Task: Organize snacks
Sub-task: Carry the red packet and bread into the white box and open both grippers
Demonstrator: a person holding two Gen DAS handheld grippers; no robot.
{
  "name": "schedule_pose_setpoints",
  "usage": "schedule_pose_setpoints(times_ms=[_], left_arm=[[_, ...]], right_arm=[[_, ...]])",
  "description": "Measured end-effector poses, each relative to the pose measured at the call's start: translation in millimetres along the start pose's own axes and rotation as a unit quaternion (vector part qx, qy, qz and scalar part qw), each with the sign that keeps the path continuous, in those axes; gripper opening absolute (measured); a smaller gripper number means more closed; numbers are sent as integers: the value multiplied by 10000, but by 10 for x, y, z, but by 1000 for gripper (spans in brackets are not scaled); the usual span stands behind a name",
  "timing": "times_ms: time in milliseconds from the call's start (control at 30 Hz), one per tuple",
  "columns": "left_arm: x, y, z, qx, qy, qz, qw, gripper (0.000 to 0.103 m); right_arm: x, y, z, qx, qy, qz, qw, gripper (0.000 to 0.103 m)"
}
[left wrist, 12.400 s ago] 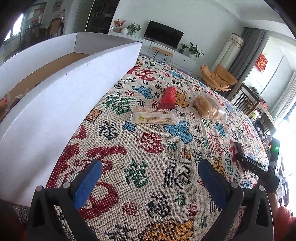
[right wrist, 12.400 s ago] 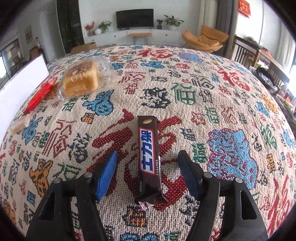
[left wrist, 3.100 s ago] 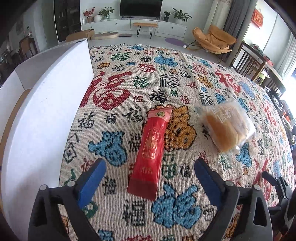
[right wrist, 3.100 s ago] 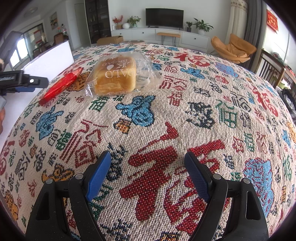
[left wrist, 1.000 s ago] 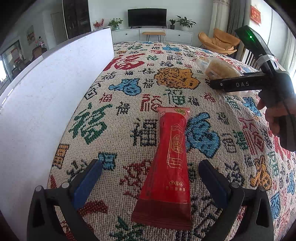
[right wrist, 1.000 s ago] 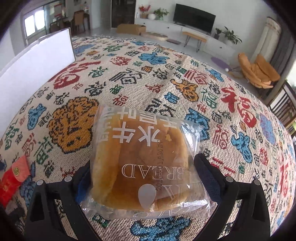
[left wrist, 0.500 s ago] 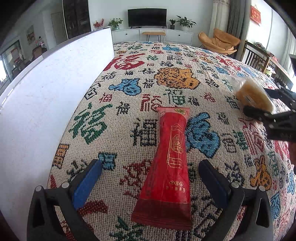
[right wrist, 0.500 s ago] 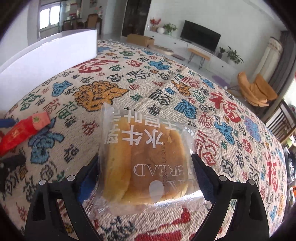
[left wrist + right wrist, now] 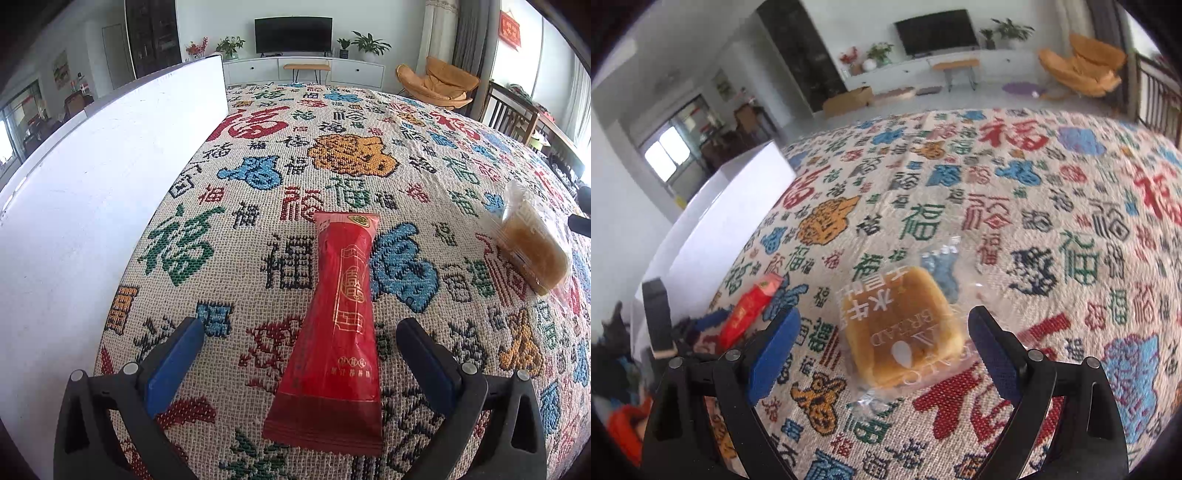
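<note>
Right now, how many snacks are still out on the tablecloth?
2. The red snack packet lies between the left jaws, and the bagged bread sits between the right jaws. The white box may hide others.

Not much readable text here tbh. The clear bread bag (image 9: 899, 328) has white print: the word "BREAD" reads fine (upside down from the right wrist camera), plus big white Chinese characters above it, looks like 水牛 something, rest is too blurry. The red snack packet (image 9: 338, 321) has a gold square seal-type emblem in the middle and a small gold line of characters near the bottom, too tiny to make out. The tablecloth (image 9: 332, 122) is covered all over with the 福 character woven in red, green, blue and black. Red hanging sign (image 9: 509, 23) on the wall, unreadable.
</note>
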State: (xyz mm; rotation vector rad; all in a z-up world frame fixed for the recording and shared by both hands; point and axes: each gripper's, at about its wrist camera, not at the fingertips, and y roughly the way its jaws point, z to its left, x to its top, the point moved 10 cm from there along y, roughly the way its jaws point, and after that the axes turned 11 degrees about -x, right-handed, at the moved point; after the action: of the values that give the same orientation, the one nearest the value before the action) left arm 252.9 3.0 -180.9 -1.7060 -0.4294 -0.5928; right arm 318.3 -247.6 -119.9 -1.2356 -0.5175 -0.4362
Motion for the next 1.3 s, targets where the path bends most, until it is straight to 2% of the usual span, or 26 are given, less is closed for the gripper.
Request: schedule_pose_setpoints(times_ms=[100, 167, 267, 367, 400, 433, 500, 567, 600, 633, 667, 733, 767, 800, 833, 900, 1000, 1100, 1233, 1300], left_arm=[[-2, 0, 2, -1, -1, 0, 10000, 103], [-1, 0, 1, -3, 0, 0, 10000, 103], [-4, 0, -2, 0, 1, 14, 10000, 103], [-11, 2, -38, 10, 4, 138, 9999, 103], [-10, 8, -60, -16, -23, 200, 9998, 103], [-6, 18, -102, -50, -7, 269, 9996, 102], [11, 28, -208, -104, 149, 337, 9993, 95], [34, 7, -315, -231, 315, 277, 9989, 71], [50, -5, -326, -251, 356, 238, 9988, 63], [62, -23, -331, -301, 360, 186, 9987, 41], [71, -47, -305, -316, 314, 148, 9989, 27], [55, -107, -222, -583, 22, 75, 9983, 22], [35, -154, -176, -792, -194, 30, 9967, 21], [20, -208, -129, -936, -374, -31, 9949, 21], [10, -272, -91, -1050, -527, -103, 9930, 21], [5, -420, -69, -1365, -778, -230, 9873, 21], [59, -685, -99, -1709, -1027, -444, 9789, 20], [216, -1041, -124, -2092, -1295, -739, 9664, 20], [550, -1644, 136, -2291, -1594, -1283, 9516, 21], [682, -1931, 446, -2192, -1777, -1518, 9473, 21]], right_arm=[[-7, 65, -385, 89, 919, 336, 9952, 93], [-3, 55, -553, -97, 1074, 373, 9935, 93], [-85, 0, -530, 64, 1193, 702, 9904, 95], [-303, -39, -380, 604, 2078, 1338, 9671, 95], [-337, -13, -310, 716, 2275, 1470, 9600, 95], [-321, 30, -245, 682, 2332, 1508, 9582, 95], [-146, 148, -131, 335, 2078, 1266, 9694, 95], [51, 290, -38, -336, 1663, 924, 9812, 96], [103, 403, 38, -672, 1386, 913, 9838, 97], [95, 547, 117, -987, 1075, 1073, 9835, 97], [38, 697, 199, -1215, 813, 1316, 9805, 97], [-94, 907, 332, -1525, 236, 1564, 9756, 98], [-76, 902, 382, -1665, -132, 1339, 9768, 96], [-79, 878, 430, -1562, -300, 1189, 9801, 93], [-100, 823, 434, -1442, -283, 1090, 9831, 81], [-123, 630, 369, -1348, -203, 918, 9864, 73], [-150, 311, 301, -1035, -61, 839, 9911, 72], [-69, 9, 392, -682, -127, 724, 9950, 72], [220, -317, 1049, -112, -430, 354, 9984, 72], [399, -337, 1614, 273, -665, 195, 9972, 72]])
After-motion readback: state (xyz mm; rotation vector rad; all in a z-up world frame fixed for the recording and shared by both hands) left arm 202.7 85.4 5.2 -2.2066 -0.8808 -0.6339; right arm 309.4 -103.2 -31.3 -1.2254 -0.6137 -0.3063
